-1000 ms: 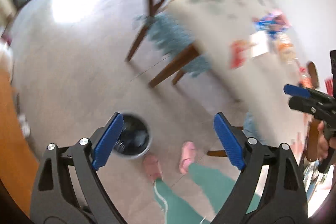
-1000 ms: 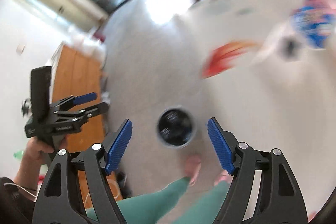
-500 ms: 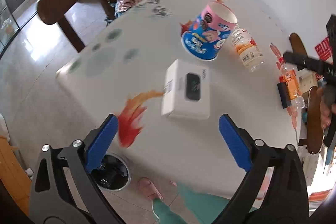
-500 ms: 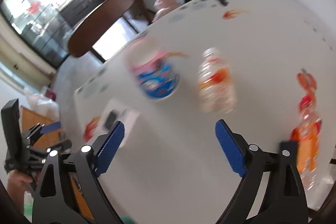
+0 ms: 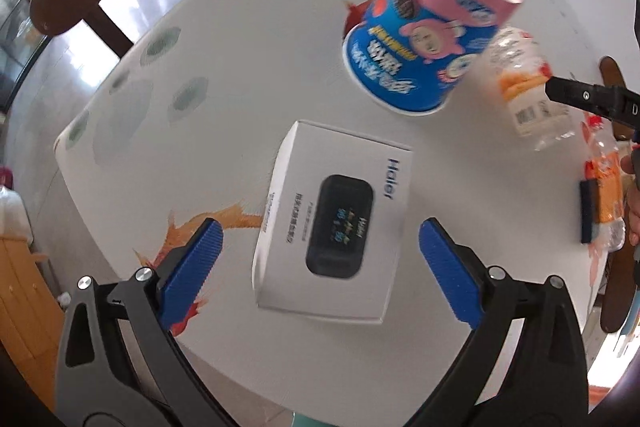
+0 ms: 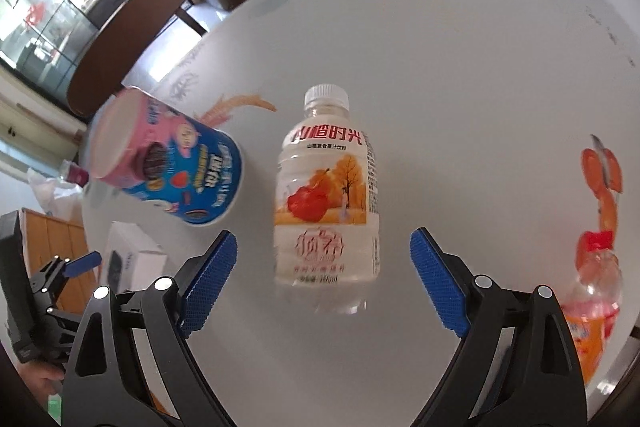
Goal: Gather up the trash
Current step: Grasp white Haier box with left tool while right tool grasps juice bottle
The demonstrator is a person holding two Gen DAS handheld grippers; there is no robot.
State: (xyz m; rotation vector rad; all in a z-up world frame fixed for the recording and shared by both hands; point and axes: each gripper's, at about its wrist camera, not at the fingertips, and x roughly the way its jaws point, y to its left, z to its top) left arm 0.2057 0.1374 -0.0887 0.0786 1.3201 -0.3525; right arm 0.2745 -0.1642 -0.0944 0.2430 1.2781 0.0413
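My left gripper [image 5: 318, 231] hangs open above a white boxed-device carton [image 5: 328, 215] lying flat on the white table [image 5: 200, 67], its blue pads apart on either side of it. My right gripper [image 6: 324, 239] is open over a clear juice bottle [image 6: 328, 195] with an orange label and white cap, pads not touching it. A blue and pink snack cup [image 6: 168, 163] lies tipped beside the bottle; in the left wrist view the cup [image 5: 424, 55] lies beyond the carton. A second bottle [image 6: 596, 299] with a red cap lies at the right.
Two brown wooden chairs [image 6: 132, 27] stand at the table's far side. An orange wooden cabinet [image 5: 20, 287] sits left of the table. The tabletop carries printed goldfish and leaf patterns. A hand [image 6: 40, 383] holds the left gripper at the lower left of the right wrist view.
Both views have swung from the floor and its dark bin up onto the tabletop, and drawn closer to the carton and the bottle. Both sets of jaws stand slightly wider.
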